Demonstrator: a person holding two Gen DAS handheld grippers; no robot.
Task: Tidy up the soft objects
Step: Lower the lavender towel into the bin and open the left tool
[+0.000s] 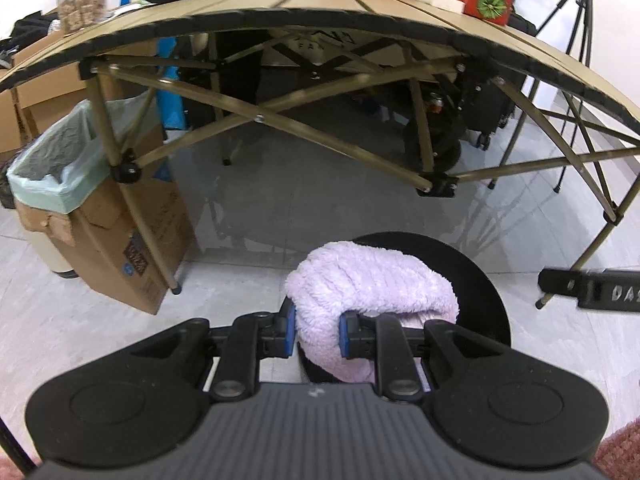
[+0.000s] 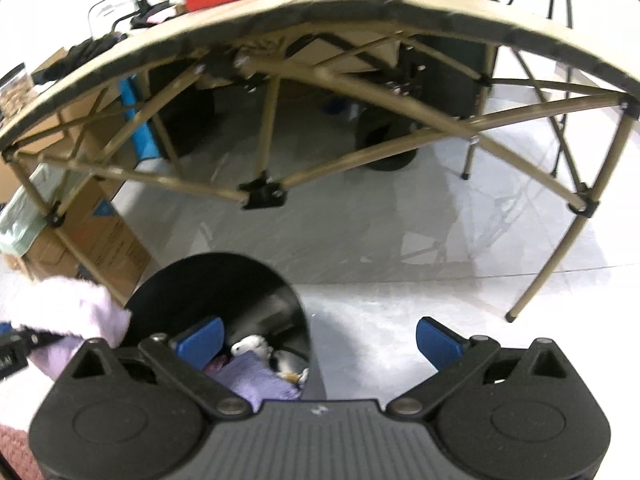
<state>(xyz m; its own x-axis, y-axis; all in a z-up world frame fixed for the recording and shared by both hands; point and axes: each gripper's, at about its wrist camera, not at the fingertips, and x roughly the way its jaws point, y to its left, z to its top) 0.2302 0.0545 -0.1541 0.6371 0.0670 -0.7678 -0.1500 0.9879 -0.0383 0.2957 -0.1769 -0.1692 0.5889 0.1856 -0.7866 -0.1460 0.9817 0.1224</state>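
Left gripper (image 1: 317, 330) clenched on fluffy lilac fleece bundle (image 1: 372, 284), held above round black bin (image 1: 486, 292); right gripper (image 2: 320, 342) spread wide, empty, over bin's rim; lavender cloth (image 2: 256, 380), white plush toy (image 2: 254, 347) inside bin

The room was evenly and brightly lit, with soft light from above and no hard-edged shadows. The pale floor (image 1: 360, 208) carried a dull sheen and faint reflections of the desk's legs; under the desk (image 1: 320, 16) it fell into a broad, soft shadow, and things stored there were dim. Both views were strong fisheye: the desk's straight near edge bowed into an arch, and the corners went dark. The left view was mostly sharp, with slight smear at the far right edge. The right view was softer throughout, the desk edge (image 2: 360, 4) and the pink cloth (image 2: 80, 312) at the left streaked by motion blur.
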